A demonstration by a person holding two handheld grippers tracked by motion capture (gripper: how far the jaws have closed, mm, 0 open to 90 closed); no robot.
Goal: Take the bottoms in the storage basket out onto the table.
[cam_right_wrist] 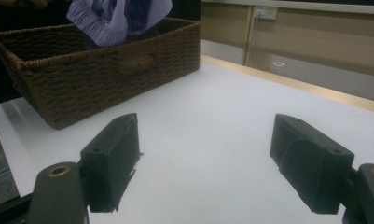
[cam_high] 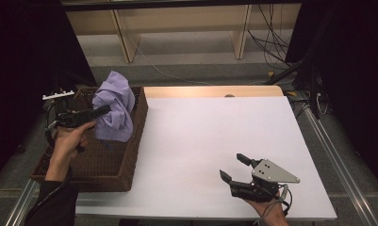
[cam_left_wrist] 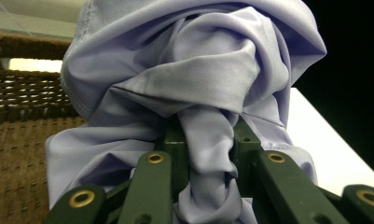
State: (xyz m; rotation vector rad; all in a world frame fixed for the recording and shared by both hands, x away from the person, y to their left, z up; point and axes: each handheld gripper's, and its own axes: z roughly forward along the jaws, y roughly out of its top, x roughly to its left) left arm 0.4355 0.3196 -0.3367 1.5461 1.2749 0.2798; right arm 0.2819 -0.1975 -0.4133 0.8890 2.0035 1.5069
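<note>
From the high view, the left gripper (cam_high: 102,112) holds a lilac cloth (cam_high: 115,106) lifted above the wicker basket (cam_high: 125,165) that stands at the left edge of the white desk (cam_high: 201,141). The cloth hangs bunched from the jaws, its lower folds dangling over the basket's far half, near the right wall. The rest of the basket floor that shows looks bare, though the part under the cloth is hidden. The right gripper (cam_high: 236,166) rests low over the desk near its front edge, well apart from the basket, jaws spread and holding nothing. Judging from this, the cloth is picked up and nearly clear of the basket; carrying it over to the desk and laying it out is left to do.

In the left gripper view, the jaws are clamped on a twisted rope of the cloth (cam_left_wrist: 198,93), which bulges above them in thick folds. The woven basket wall (cam_left_wrist: 21,98) runs behind at the left, and a strip of the desk (cam_left_wrist: 324,149) shows at the right.

In the right gripper view, the two jaws stand wide apart with bare desk (cam_right_wrist: 208,140) between them. Beyond, the basket (cam_right_wrist: 105,74) sits at the desk's far corner, the cloth (cam_right_wrist: 114,18) hanging over its rim line from above.
</note>
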